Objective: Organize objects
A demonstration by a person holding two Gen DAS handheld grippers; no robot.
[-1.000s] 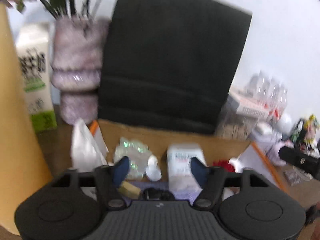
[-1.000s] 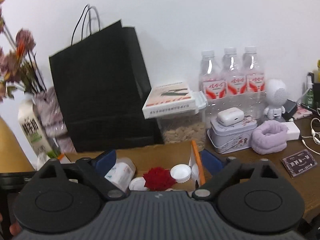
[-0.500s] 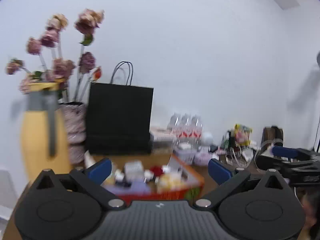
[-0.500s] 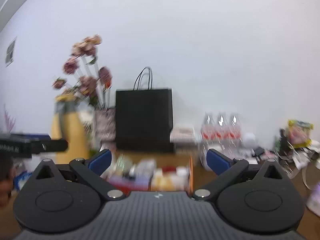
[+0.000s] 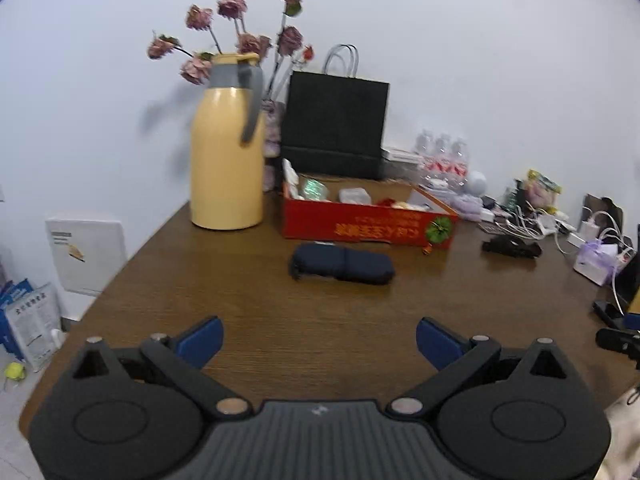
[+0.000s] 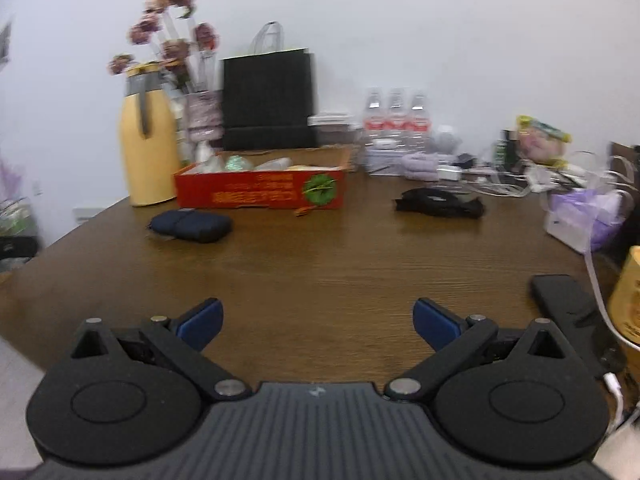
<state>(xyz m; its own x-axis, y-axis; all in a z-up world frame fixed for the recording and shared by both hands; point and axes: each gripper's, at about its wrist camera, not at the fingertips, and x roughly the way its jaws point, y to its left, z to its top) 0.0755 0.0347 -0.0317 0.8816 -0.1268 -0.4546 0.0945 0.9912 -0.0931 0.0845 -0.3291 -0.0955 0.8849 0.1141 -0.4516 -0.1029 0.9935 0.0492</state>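
Counter (image 5: 248,320) now fills your view: both grippers (image 5: 319,340) (image 6: 316,322) pulled back from the red box (image 5: 360,226), jaws just opened wide, empty; box crammed.

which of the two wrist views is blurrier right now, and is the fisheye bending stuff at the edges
Right wrist view is softer: the black paper bag and flowers smear sideways, while the left wrist view shows the yellow jug and red box fairly crisp. Both views bow the table edge and darken at the corners.
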